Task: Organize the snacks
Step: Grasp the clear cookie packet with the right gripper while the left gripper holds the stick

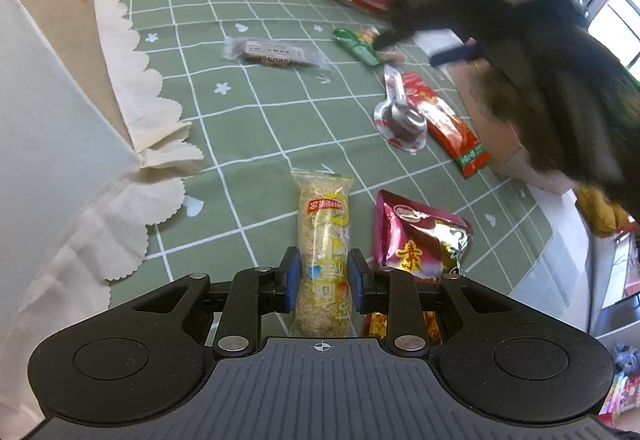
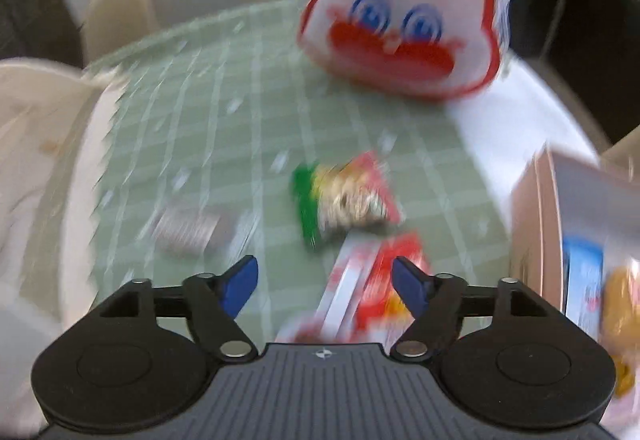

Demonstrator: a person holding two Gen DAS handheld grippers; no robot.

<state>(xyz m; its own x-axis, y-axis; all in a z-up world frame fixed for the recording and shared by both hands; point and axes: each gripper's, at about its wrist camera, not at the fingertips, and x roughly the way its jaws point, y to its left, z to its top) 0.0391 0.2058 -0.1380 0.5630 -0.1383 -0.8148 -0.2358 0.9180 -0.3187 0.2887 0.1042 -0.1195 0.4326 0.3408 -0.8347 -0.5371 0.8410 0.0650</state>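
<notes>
While the left gripper (image 1: 323, 280) clamps its 2 blue pads on the long rice-crisp bar (image 1: 325, 236) over the green checked tablecloth (image 1: 256, 120), the right gripper (image 2: 325, 282) stands open and empty, a blurred red packet (image 2: 380, 280) beneath its jaws, the green-edged packet (image 2: 344, 202) just beyond
</notes>
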